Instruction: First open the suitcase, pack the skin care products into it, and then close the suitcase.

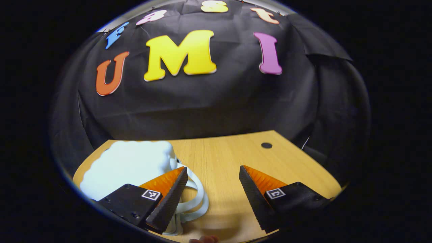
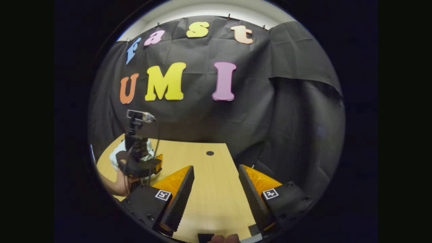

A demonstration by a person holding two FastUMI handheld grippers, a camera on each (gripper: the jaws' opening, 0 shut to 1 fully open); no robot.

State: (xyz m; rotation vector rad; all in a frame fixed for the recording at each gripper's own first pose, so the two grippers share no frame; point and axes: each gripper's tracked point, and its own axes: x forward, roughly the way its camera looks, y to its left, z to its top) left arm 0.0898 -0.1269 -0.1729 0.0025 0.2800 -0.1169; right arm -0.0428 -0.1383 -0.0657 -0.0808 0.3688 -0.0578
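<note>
- The left gripper hangs low over the table with its two fingers spread wide; bare wood shows in the gap between them and nothing is held.
- Its fingers are wedge-shaped, with finely ridged inner faces and a small square black-and-white marker on each base.
- Behind and under its left finger lies the suitcase, a small white case with rounded corners and a smooth, matte, gently ribbed shell. It lies flat on the table with the lid down.
- A looped white handle curves out from the side of the suitcase towards the gap between the fingers.
- The right gripper is also wide open, holding nothing, with only table between its ridged wedge fingers.
- In the right gripper view, the left gripper is farther off to the left, held by a hand, with a small camera on a stalk above it; the white suitcase sits just behind it.
- The table is light wood-grain with a rounded edge and a small dark round hole near its far edge.
</note>
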